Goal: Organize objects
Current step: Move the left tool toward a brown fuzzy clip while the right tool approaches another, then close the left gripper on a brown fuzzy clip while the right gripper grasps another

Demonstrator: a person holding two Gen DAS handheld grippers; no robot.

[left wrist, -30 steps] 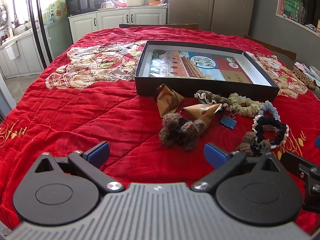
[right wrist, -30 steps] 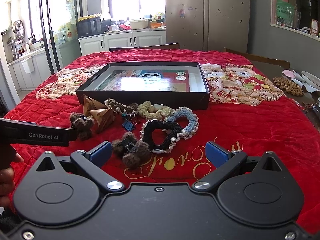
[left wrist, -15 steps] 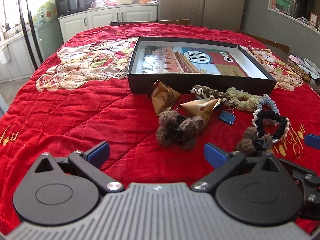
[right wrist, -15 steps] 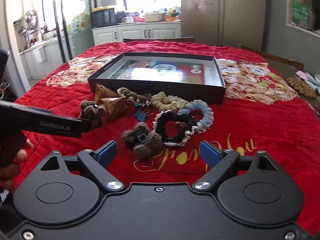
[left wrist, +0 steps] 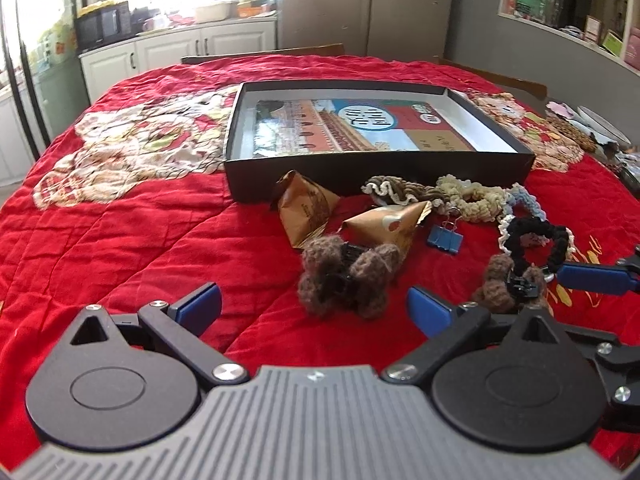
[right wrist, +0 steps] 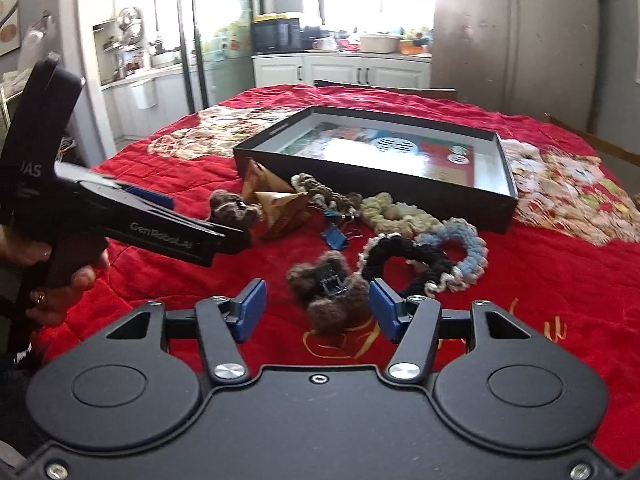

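Note:
A black open box (left wrist: 528, 156) (right wrist: 508, 196) lies on the red quilt. In front of it lie two brown paper pouches (left wrist: 304, 208) (right wrist: 280, 208), several crochet scrunchies (left wrist: 472, 200) (right wrist: 400, 216), a blue binder clip (left wrist: 444, 238) (right wrist: 334, 236) and two brown fuzzy claw clips. My left gripper (left wrist: 314, 308) is open just short of one fuzzy clip (left wrist: 344, 280). My right gripper (right wrist: 318, 310) is open with its fingers on either side of the other fuzzy clip (right wrist: 328, 288) (left wrist: 508, 286).
The left gripper's body (right wrist: 132, 216) and the hand holding it fill the left of the right wrist view. Kitchen cabinets (left wrist: 176, 52) and a fridge (right wrist: 516, 40) stand beyond the table. Small items (left wrist: 576, 128) lie at the far right edge.
Both grippers have moved forward and lower toward the pile. The right gripper has narrowed and now straddles a brown fuzzy clip. The left has closed in on the other one.

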